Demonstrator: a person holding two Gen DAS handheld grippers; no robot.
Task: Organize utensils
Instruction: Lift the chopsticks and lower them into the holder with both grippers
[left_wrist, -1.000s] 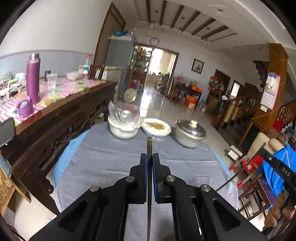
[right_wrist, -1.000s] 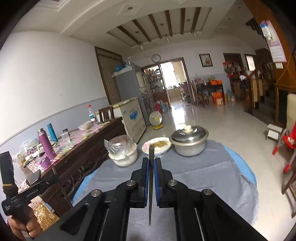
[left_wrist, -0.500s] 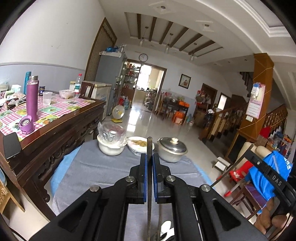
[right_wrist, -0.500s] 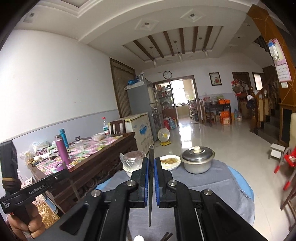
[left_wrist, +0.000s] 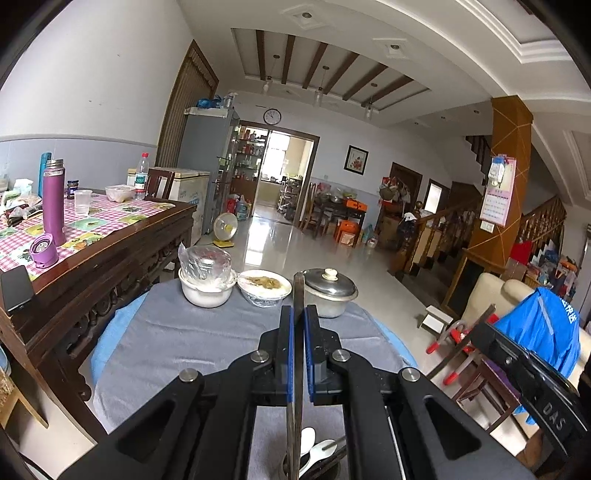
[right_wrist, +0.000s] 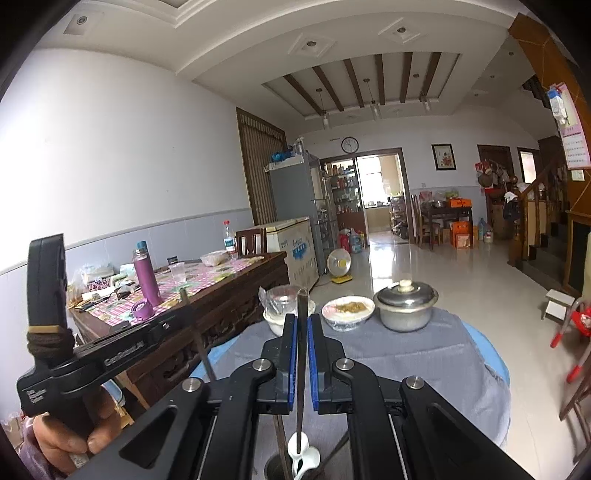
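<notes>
Both jaws clamped: left gripper (left_wrist: 297, 350) pinching an upright dark chopstick (left_wrist: 296, 369) at lower centre of its view, right gripper (right_wrist: 302, 354) pinching another dark chopstick (right_wrist: 301, 365) at lower centre of its own. Ahead, mid-frame: grey-clothed round worktop (left_wrist: 192, 339) bearing lidded metal pot (left_wrist: 328, 295), plastic-wrapped white bowl (left_wrist: 206, 284) and dish of food (left_wrist: 264, 288) along its far edge. At bottom edge, just below each held stick: holder (right_wrist: 275, 467) with white spoons (left_wrist: 310, 448) and more sticks, only partly visible.
</notes>
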